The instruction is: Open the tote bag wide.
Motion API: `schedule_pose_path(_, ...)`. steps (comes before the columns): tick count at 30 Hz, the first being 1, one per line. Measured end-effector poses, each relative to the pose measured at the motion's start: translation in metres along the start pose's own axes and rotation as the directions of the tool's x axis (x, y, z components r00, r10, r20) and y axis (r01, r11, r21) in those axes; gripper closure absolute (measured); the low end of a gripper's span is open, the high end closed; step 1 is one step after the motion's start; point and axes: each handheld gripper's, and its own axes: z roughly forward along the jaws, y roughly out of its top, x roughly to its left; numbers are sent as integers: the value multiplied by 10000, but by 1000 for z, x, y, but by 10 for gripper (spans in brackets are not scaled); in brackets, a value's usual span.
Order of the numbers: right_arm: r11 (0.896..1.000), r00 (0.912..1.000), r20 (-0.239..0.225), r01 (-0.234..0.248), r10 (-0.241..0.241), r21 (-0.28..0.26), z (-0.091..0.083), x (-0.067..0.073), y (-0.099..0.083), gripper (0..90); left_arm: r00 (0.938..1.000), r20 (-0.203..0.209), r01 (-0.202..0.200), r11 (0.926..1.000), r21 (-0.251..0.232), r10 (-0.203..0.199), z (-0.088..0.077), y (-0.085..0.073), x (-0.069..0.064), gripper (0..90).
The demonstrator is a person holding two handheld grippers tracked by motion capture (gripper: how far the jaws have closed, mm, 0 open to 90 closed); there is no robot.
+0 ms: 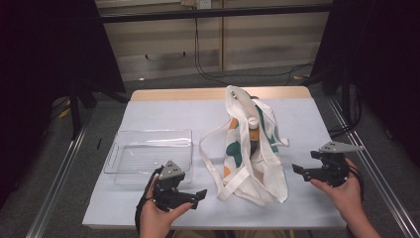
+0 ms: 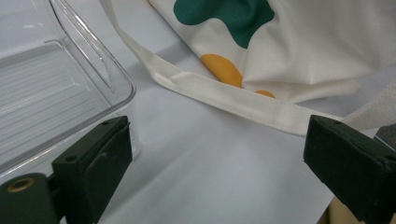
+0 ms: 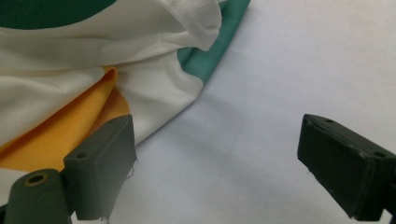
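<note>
Two hand-held grippers flank a cloth tote bag [image 1: 250,148] lying at the centre of the frame on a white-covered table [image 1: 307,124].

The left gripper [image 1: 198,197], lower left, and the right gripper [image 1: 296,171], at right, both stand wide open and hold nothing. A bottle [image 1: 253,130] pokes from the bag; a clear plastic tray [image 1: 148,153] sits to its left.
</note>
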Motion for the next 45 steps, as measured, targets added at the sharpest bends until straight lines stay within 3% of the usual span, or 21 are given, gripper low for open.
schedule_pose_path(5, 10000, 9999, 66, 90, -90, 41, 1, 1, 3, 110, 9998, 44, 213, 9995, -233, -212, -1, 5, -1, 93)
schedule_pose_path(13, 9996, 9997, 51, -248, 249, -166, 0, -2, 4, 123, 9991, 110, 424, 9981, -451, -420, -3, 15, 0, 90)
schedule_pose_path(16, 9996, 9999, 91, -138, 140, -232, -2, -2, 6, 148, 9993, 51, 372, 9975, -609, -370, -7, 22, 1, 93)
schedule_pose_path(19, 9978, 9993, -17, -370, 370, -557, -4, -2, 9, 182, 9994, -125, 305, 9976, -616, -313, -7, 28, 2, 101)
schedule_pose_path(21, 9981, 9992, -105, -382, 377, -493, -3, 0, 12, 187, 9993, -80, 354, 9973, -648, -360, -5, 34, 2, 113)
schedule_pose_path(26, 9976, 9995, -221, -245, 232, -644, -1, 7, 29, 228, 9995, -315, 30, 9979, -647, -50, 0, 57, 5, 160)
schedule_pose_path(28, 9979, 9996, -249, -137, 121, -640, 1, 9, 35, 239, 9991, -408, 100, 9977, -668, -128, 4, 63, 7, 160)
schedule_pose_path(34, 9967, 9992, -391, -70, 38, -810, 5, 12, 47, 281, 9980, -509, 344, 9965, -768, -384, 11, 71, 13, 168)
schedule_pose_path(40, 9962, 9980, -592, 172, -223, -859, 9, 18, 57, 338, 9981, -599, 109, 9981, -612, -146, 17, 81, 17, 195)
schedule_pose_path(43, 9973, 9971, -692, 263, -311, -685, 12, 19, 61, 350, 9977, -583, 291, 9968, -743, -334, 20, 85, 17, 213)
schedule_pose_path(45, 9960, 9964, -683, 443, -496, -770, 13, 20, 65, 375, 9981, -618, 48, 9984, -557, -83, 21, 87, 18, 221)
